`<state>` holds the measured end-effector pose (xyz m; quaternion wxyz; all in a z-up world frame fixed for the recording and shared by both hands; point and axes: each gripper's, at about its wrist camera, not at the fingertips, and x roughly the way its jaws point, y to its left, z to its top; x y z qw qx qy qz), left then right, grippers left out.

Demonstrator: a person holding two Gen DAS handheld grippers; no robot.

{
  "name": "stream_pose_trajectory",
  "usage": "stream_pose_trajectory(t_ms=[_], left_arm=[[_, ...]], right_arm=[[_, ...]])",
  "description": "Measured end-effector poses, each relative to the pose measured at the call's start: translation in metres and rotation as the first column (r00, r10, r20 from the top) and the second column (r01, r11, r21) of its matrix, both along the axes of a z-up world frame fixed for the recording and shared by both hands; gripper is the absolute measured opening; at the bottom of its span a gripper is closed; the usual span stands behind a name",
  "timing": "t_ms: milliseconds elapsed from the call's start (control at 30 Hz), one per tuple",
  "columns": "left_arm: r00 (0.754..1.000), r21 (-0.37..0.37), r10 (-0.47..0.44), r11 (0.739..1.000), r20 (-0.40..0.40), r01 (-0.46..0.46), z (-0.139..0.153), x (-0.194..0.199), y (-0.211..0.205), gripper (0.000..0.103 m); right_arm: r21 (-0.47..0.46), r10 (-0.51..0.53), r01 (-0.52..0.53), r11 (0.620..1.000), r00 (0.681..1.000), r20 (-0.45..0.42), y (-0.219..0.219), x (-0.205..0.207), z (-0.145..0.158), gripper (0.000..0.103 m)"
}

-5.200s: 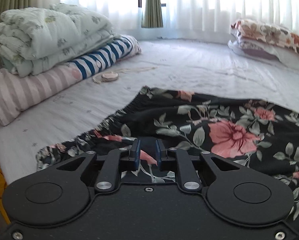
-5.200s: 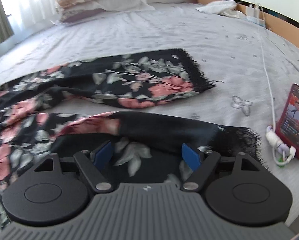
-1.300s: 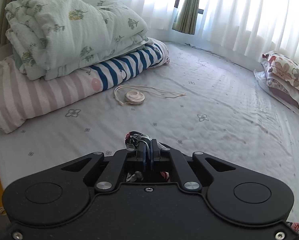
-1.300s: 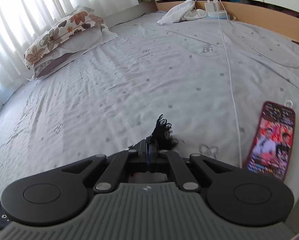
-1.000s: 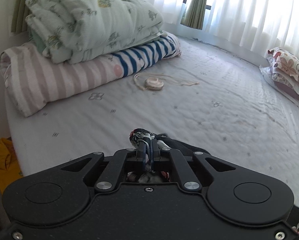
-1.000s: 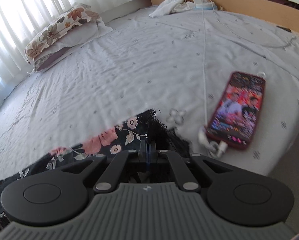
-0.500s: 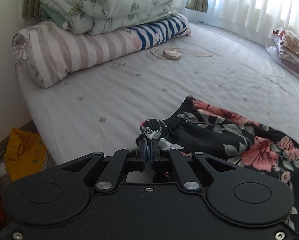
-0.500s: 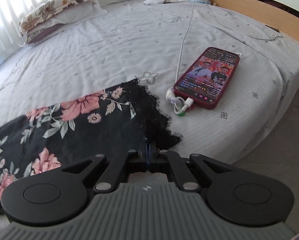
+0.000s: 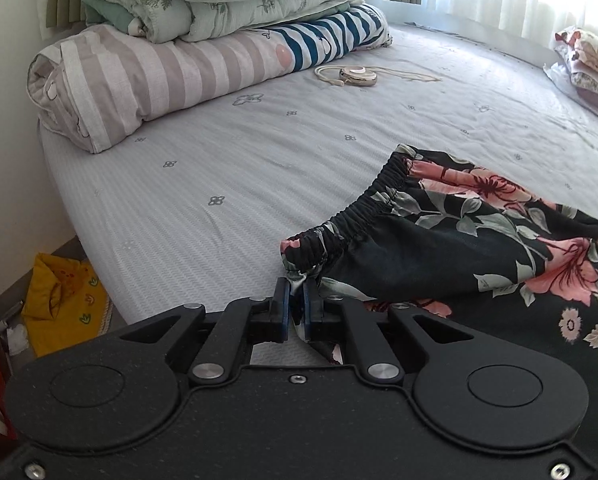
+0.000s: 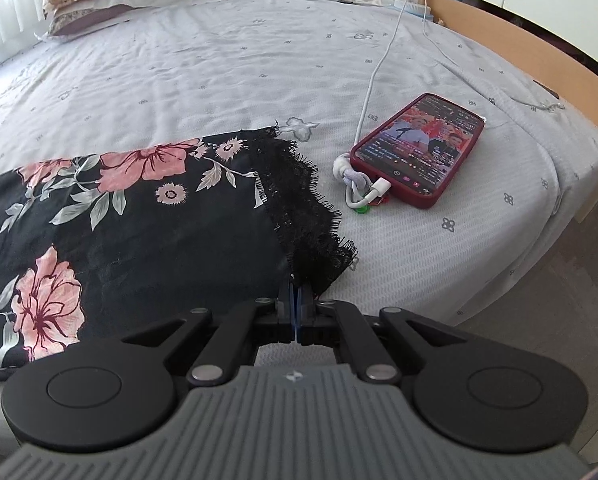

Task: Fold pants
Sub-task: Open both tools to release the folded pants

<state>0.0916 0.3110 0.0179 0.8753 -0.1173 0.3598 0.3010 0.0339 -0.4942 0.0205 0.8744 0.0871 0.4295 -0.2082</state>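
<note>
Change: pants (image 9: 479, 240), carried clear of the bed (image 9: 219, 160) a second ago, now lie flat near its front edge, so this fold looks laid
Left gripper (image 9: 295, 300): starting to loosen, waistband still between its pads
Right gripper (image 10: 295, 304): clenched on lace hem
Fabric: thin black floral cloth, gathered elastic waist, frayed lace trim

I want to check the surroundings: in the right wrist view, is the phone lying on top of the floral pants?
No, the phone lies on the bare bed sheet, apart from the lace hem of the pants.
</note>
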Motion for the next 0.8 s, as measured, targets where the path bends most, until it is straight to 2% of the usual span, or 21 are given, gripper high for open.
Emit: stream_pose_trajectory(t_ms=[67,100,133,167,200,233,267,300,367,433,467,600,667,700,800], left_arm=[[1.000,0.013,0.002,1.000,-0.004,-0.002,-0.001,0.001,-0.002,0.011],[1.000,0.018,0.007,1.000,-0.004,-0.007,-0.001,0.001,-0.002,0.012],[1.000,0.022,0.013,1.000,-0.004,-0.013,0.000,0.001,-0.003,0.022],[1.000,0.030,0.026,0.999,-0.006,-0.026,0.001,0.000,-0.004,0.030],[0.999,0.039,0.040,0.998,-0.003,-0.040,0.002,-0.001,-0.006,0.049],[0.999,0.048,0.050,0.998,0.004,-0.050,0.005,-0.003,-0.007,0.058],[0.999,0.057,0.052,0.997,0.014,-0.053,0.007,-0.005,-0.009,0.059],[0.999,0.064,0.045,0.997,0.025,-0.046,0.011,-0.006,-0.011,0.060],[0.999,0.071,0.025,0.997,0.047,-0.029,0.019,-0.010,-0.018,0.070],[0.996,0.083,0.001,0.997,0.088,-0.009,0.030,-0.013,-0.028,0.083],[0.994,0.095,-0.019,0.995,0.110,0.008,0.036,-0.015,-0.035,0.084],[0.980,0.197,-0.111,0.977,0.164,0.078,0.061,-0.016,-0.074,0.096],[0.971,0.241,-0.158,0.964,0.181,0.112,0.072,-0.017,-0.096,0.096],[0.963,0.254,-0.192,0.957,0.187,0.142,0.076,-0.017,-0.107,0.096],[0.937,0.264,-0.279,0.939,0.211,0.220,0.082,-0.021,-0.145,0.098]], right_arm=[[-0.008,0.003,-0.003,1.000,1.000,-0.003,0.001,0.000,0.000,0.005],[-0.015,0.006,-0.006,1.000,1.000,-0.005,0.002,0.000,0.000,0.010],[-0.025,0.007,-0.008,1.000,1.000,-0.005,0.003,0.000,0.001,0.029],[-0.036,0.006,-0.007,0.999,1.000,-0.007,0.005,0.000,0.002,0.034],[-0.048,0.009,-0.009,0.999,1.000,-0.008,0.007,0.000,0.003,0.044],[-0.057,0.011,-0.012,0.998,1.000,-0.006,0.009,-0.002,0.004,0.060],[-0.063,0.017,-0.017,0.998,1.000,-0.001,0.011,-0.003,0.006,0.066],[-0.066,0.028,-0.027,0.997,1.000,0.008,0.014,-0.005,0.009,0.070],[-0.079,0.043,-0.041,0.996,0.999,0.022,0.021,-0.009,0.015,0.073],[-0.095,0.062,-0.057,0.994,0.997,0.047,0.029,-0.013,0.024,0.081],[-0.103,0.075,-0.068,0.992,0.995,0.061,0.034,-0.014,0.029,0.083],[-0.132,0.156,-0.141,0.981,0.982,0.108,0.060,-0.017,0.046,0.092],[-0.145,0.197,-0.178,0.973,0.971,0.133,0.075,-0.017,0.052,0.097],[-0.142,0.218,-0.198,0.970,0.964,0.149,0.083,-0.017,0.054,0.102],[-0.113,0.287,-0.268,0.957,0.935,0.206,0.106,-0.016,0.054,0.103]])
